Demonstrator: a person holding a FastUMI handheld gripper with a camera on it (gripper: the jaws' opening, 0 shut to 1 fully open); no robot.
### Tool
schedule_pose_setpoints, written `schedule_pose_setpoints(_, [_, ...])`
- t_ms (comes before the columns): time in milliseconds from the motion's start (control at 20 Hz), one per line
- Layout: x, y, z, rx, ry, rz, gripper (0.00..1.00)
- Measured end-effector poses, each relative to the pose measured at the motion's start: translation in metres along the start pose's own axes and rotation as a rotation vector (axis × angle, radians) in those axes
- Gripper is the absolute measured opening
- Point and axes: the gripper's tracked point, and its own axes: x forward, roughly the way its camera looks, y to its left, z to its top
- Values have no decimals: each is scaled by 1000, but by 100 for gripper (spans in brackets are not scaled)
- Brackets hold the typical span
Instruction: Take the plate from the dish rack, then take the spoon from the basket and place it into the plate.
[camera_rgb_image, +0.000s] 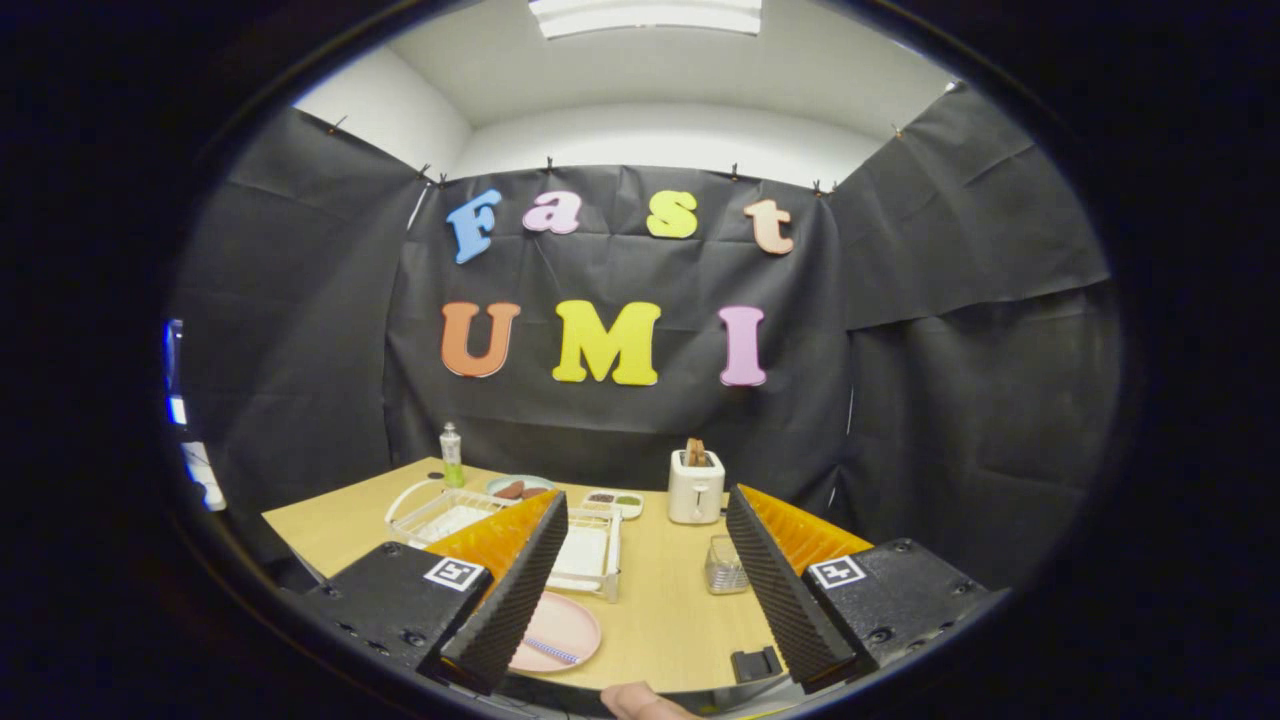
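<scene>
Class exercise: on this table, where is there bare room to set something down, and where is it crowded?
Bare wood lies between the open gripper fingers: between the pink plate, dish rack, toaster and clear basket. The far side near the green bottle is crowded with dishes.

Pink plate (560, 630) lies flat before the dish rack (590, 555), apparently holding a striped spoon (552, 652).

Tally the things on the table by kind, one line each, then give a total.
Plates and dishes: 3 — pink plate holding a spoon, plate of food, divided sauce dish
Racks and baskets: 3 — dish rack, white wire basket, clear basket
Toaster: 1
Bottle: 1
Spoon: 1
Total: 9
The gripper is open, above the table.
</scene>
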Motion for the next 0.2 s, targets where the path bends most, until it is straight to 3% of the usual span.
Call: schedule_pose_setpoints(200, [1,-7,-2,17,2,-14,100])
